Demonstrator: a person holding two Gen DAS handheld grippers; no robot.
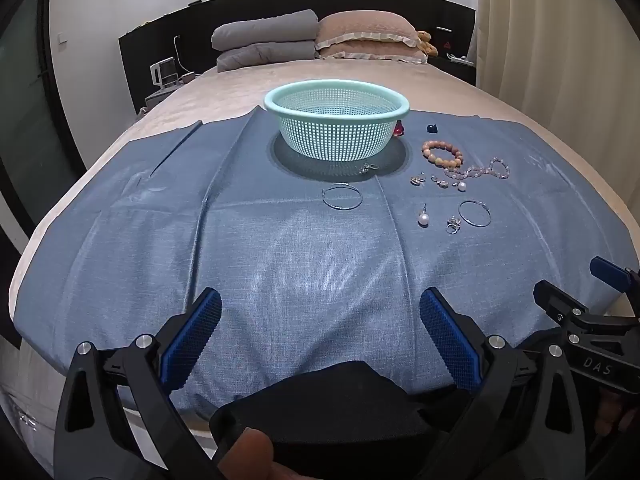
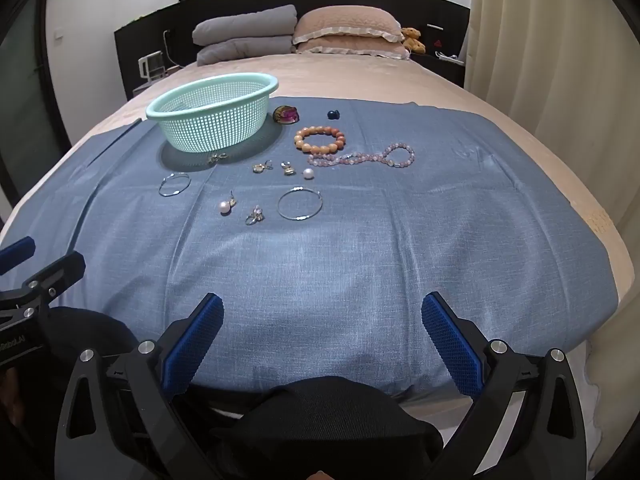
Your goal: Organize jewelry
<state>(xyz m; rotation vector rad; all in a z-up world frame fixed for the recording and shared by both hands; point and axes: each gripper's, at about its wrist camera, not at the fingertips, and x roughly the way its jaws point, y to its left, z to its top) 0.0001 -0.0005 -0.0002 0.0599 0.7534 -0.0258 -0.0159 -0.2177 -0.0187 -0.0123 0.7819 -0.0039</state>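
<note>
A mint green mesh basket [image 1: 337, 125] [image 2: 212, 116] stands on a blue cloth [image 1: 280, 248] [image 2: 360, 240] on the bed. Jewelry lies beside it: an orange bead bracelet [image 1: 442, 153] [image 2: 320, 138], a pink bead strand [image 1: 484, 171] [image 2: 360, 159], two silver hoops [image 1: 342, 196] [image 2: 300, 203], pearl earrings [image 1: 423, 219] [image 2: 224, 207], a ring [image 1: 453, 225] [image 2: 255, 215] and small earrings [image 2: 262, 167]. My left gripper [image 1: 320, 336] and right gripper [image 2: 322, 340] are open and empty, low over the cloth's near edge, far from the jewelry.
A red ornament [image 2: 285, 115] and a dark blue piece [image 2: 333, 114] lie behind the bracelet. Grey and pink pillows [image 1: 320, 38] and a teddy bear [image 2: 412, 39] sit at the headboard. A curtain [image 2: 540, 60] hangs on the right.
</note>
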